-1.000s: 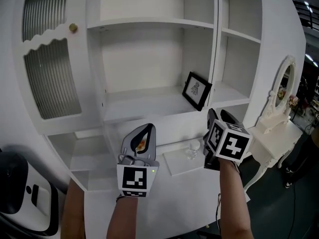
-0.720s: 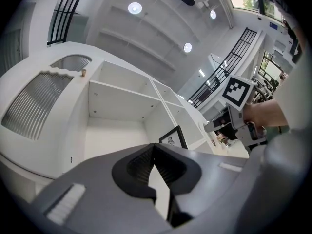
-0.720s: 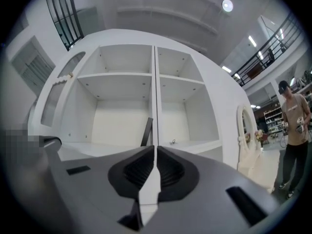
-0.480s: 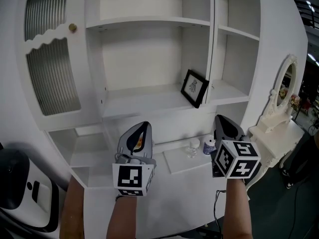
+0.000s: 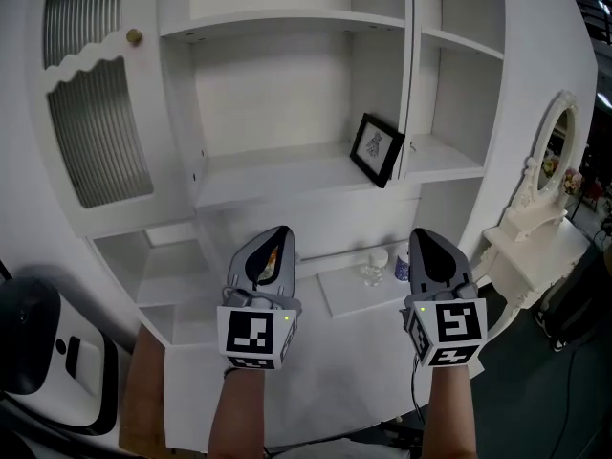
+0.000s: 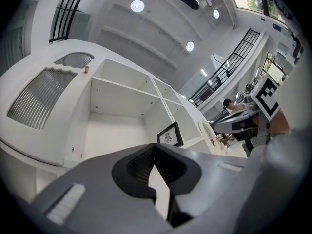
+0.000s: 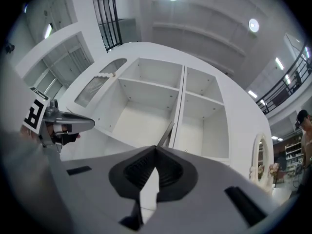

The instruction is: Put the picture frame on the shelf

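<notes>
- The picture frame (image 5: 376, 149) stands right of the picture's centre, on the middle shelf (image 5: 268, 178) of the white cabinet; it sits at the right end of the wide compartment, just beside the upright divider, turned at an angle to the shelf's front edge
- Its dark border and pale print face outward and to the left; whether it leans on the divider or on a prop of its own cannot be told
- The left gripper (image 5: 274, 240) is in the lower middle of the head view, well below the shelf; its own view shows the jaws brought together at the tips with nothing between them
- The right gripper (image 5: 426, 245) is level with it at lower right, also well apart from the frame; its jaws are closed tip to tip and empty, with the frame showing only as a thin dark sliver beyond them
- Two small bottles (image 5: 382, 268) stand on the lower ledge between the grippers, untouched
- Judged from this, the task looks done: the frame is placed, standing on its own, and neither gripper holds it
- Nothing seems left but to check that the frame stays steady; its angled stance near the shelf's front is the one thing that could let it slip
</notes>
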Action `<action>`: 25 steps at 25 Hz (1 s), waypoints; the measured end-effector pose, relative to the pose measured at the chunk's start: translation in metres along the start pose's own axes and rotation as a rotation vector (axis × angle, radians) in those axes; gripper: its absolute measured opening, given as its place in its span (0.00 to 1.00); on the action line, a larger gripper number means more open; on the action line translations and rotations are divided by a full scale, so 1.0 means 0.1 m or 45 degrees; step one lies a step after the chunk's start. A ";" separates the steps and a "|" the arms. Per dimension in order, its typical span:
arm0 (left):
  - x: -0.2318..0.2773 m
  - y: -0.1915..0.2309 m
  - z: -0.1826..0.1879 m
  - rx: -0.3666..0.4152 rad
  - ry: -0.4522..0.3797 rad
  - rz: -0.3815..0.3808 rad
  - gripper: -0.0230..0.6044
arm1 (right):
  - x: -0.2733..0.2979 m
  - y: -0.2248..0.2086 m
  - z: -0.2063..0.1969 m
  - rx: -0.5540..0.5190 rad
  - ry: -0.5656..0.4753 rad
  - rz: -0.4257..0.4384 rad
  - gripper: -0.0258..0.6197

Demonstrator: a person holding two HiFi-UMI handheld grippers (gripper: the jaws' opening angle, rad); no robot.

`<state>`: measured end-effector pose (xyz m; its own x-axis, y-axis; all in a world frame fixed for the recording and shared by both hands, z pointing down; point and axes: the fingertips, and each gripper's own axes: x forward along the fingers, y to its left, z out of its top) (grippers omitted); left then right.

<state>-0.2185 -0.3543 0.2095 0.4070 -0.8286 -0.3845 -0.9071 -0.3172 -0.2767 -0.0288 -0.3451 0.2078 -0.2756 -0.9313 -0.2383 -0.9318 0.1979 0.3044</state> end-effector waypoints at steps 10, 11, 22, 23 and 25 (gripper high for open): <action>-0.14 -0.12 -0.15 -0.014 0.010 -0.006 0.05 | -0.19 0.16 -0.32 0.105 0.068 0.021 0.05; -0.17 -0.13 -0.19 -0.010 0.021 -0.004 0.05 | -0.22 0.17 -0.35 0.110 0.075 0.024 0.05; -0.39 -0.16 -0.39 -0.035 0.072 0.025 0.05 | -0.32 0.21 -0.51 0.099 0.117 0.053 0.05; -0.40 -0.16 -0.40 -0.034 0.076 0.023 0.05 | -0.32 0.21 -0.51 0.096 0.117 0.057 0.05; -0.40 -0.16 -0.40 -0.033 0.079 0.023 0.05 | -0.31 0.23 -0.50 0.088 0.115 0.064 0.05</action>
<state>-0.2243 -0.3347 0.2648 0.3839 -0.8609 -0.3338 -0.9170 -0.3131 -0.2471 -0.0296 -0.3270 0.2685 -0.3026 -0.9429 -0.1392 -0.9323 0.2624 0.2490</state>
